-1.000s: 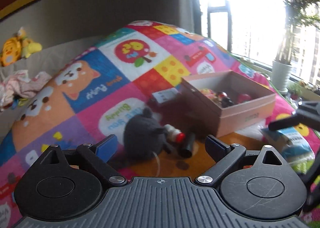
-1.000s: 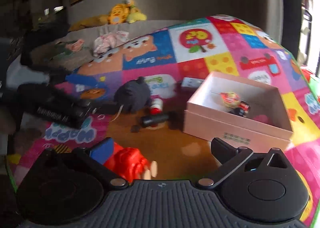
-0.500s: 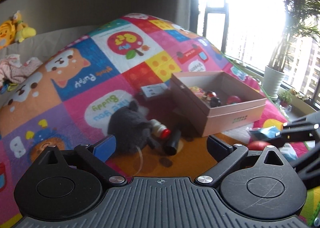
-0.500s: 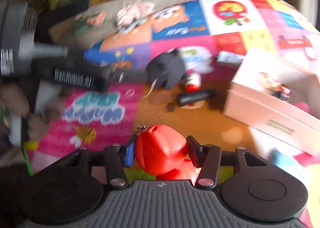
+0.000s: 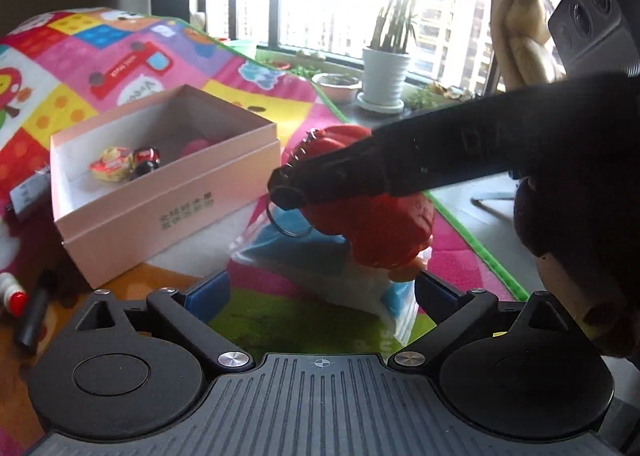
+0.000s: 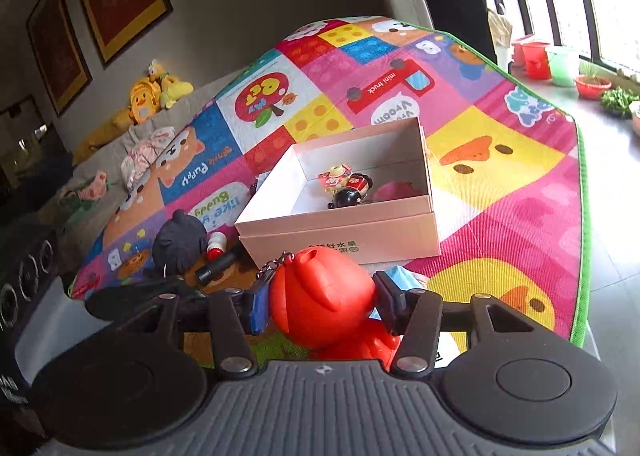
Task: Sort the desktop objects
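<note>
My right gripper (image 6: 320,302) is shut on a red toy figure (image 6: 324,296) with a key ring, held above the play mat just in front of the pink open box (image 6: 360,232). The same red toy figure (image 5: 376,224) shows in the left wrist view, with the right gripper's finger across it. My left gripper (image 5: 320,292) is open, with a blue-and-white plastic packet (image 5: 320,268) lying on the mat between its fingers, untouched. The pink box (image 5: 168,196) holds a small yellow-red toy (image 5: 114,164), a black-headed doll (image 6: 350,196) and a pink item (image 6: 394,192).
On the mat left of the box lie a grey plush mouse (image 6: 178,242), a small white bottle with a red cap (image 6: 216,248) and a black marker (image 6: 220,266). The mat's green edge (image 6: 582,216) borders grey floor. Potted plants (image 5: 386,72) stand by the window; a person's hand (image 5: 520,36) is at upper right.
The right gripper closed on the red toy and lifted it toward the box. The left gripper swung right, from the plush mouse to over the blue-and-white packet.
</note>
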A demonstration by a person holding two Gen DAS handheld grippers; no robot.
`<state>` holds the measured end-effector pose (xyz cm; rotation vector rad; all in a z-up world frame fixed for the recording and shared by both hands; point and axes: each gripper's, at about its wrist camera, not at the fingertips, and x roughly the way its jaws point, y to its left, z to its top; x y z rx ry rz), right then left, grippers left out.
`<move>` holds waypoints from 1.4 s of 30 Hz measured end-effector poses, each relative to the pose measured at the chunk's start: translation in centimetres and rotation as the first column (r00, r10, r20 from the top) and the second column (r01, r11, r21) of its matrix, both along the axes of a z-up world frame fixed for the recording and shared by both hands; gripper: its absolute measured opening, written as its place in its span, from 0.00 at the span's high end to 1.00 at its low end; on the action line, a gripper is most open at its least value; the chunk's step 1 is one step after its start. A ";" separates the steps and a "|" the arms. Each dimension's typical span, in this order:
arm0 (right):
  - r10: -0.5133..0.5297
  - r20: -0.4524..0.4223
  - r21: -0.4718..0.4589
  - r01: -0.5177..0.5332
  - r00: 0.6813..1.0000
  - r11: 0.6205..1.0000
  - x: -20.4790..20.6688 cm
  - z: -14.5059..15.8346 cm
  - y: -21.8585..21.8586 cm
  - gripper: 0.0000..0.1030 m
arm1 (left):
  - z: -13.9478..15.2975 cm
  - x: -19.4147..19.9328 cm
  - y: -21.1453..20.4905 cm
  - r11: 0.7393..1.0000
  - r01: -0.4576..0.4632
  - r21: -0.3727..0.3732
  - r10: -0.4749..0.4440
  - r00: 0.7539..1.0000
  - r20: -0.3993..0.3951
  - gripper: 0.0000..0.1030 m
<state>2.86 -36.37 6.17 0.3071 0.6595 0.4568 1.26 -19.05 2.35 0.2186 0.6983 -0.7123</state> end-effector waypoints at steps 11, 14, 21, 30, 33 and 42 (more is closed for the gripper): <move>0.128 -0.019 -0.049 -0.128 0.992 0.990 2.6 -0.6 6.5 0.47 | -1.4 -1.0 5.3 0.993 -0.096 0.066 0.098 0.994 -0.040 0.02; 0.115 0.057 -0.145 -0.106 0.992 0.984 2.1 -0.1 7.6 0.30 | -1.3 -1.3 6.4 0.990 -0.124 0.072 0.127 0.991 -0.037 0.02; 0.033 0.128 -0.327 0.011 0.991 0.945 0.8 -0.3 3.4 0.10 | -1.2 -0.5 6.6 0.987 -0.156 0.027 0.157 0.987 -0.026 0.02; -0.026 -0.061 -0.208 0.013 0.998 0.978 3.2 -4.7 1.7 0.10 | -0.9 0.2 5.5 0.987 -0.150 0.047 0.150 0.989 0.014 0.02; -0.018 -0.069 -0.234 0.002 0.997 0.972 3.3 -5.0 2.9 0.31 | -0.5 0.6 5.8 0.985 -0.165 0.052 0.163 0.986 0.037 0.02; -0.136 -0.057 -0.259 0.117 0.989 0.959 -0.9 -4.8 -0.6 0.25 | -1.2 4.9 1.0 0.986 -0.139 0.095 0.125 0.981 0.146 0.22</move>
